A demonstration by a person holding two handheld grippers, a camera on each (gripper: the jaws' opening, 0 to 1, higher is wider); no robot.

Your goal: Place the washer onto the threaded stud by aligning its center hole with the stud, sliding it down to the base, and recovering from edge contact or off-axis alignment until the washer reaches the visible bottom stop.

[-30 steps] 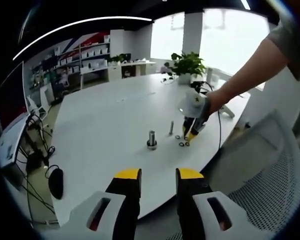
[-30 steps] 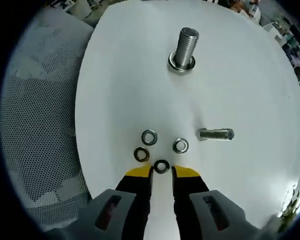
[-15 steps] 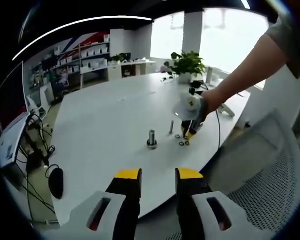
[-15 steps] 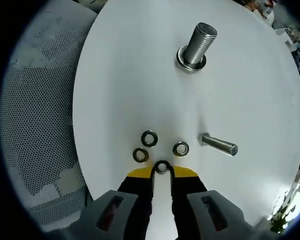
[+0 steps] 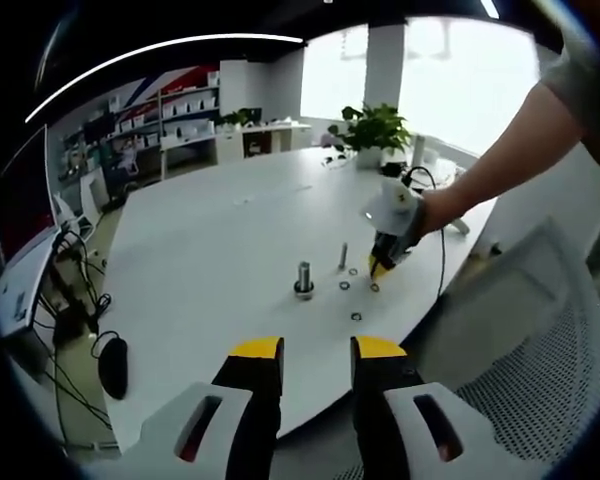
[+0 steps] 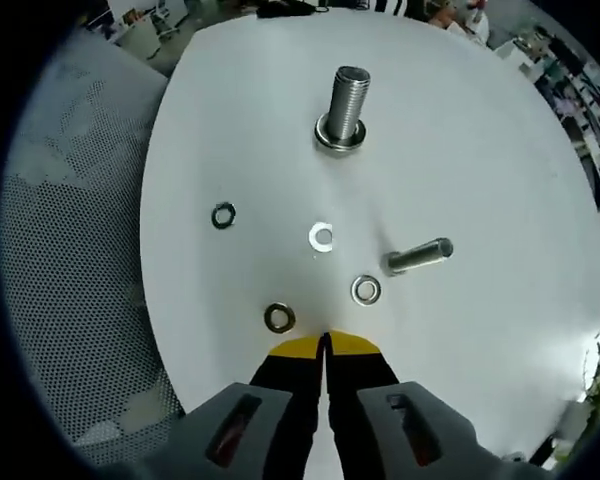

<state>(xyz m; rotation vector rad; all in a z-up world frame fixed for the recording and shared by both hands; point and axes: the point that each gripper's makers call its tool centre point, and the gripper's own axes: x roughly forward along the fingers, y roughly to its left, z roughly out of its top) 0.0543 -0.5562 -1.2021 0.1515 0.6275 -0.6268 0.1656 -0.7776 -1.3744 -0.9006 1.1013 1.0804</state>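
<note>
An upright threaded stud (image 6: 345, 95) stands on a wide metal base on the white table (image 6: 480, 150); it also shows as the stud (image 5: 304, 277). Several washers lie loose around it: one washer (image 6: 321, 237) nearest the stud, a second washer (image 6: 366, 290), a dark washer (image 6: 278, 318) and an outlying washer (image 6: 223, 214) at the left. My right gripper (image 6: 325, 345) is shut just behind them, with nothing seen between its jaws. In the left gripper view, the right gripper (image 5: 383, 265) points down at the table. My left gripper (image 5: 317, 350) hangs open off the table's near edge, far from the stud.
A loose bolt (image 6: 418, 257) lies on its side right of the washers. A white mesh chair (image 6: 70, 260) borders the table edge, and the chair (image 5: 540, 340) stands at my right. A person's arm (image 5: 500, 150) reaches over the table. A potted plant (image 5: 375, 128) is at the back.
My right gripper's jaws have shut and pulled back slightly. The washer that lay at the tips is no longer there, and the washers have scattered: one far left, one towards the stud.
</note>
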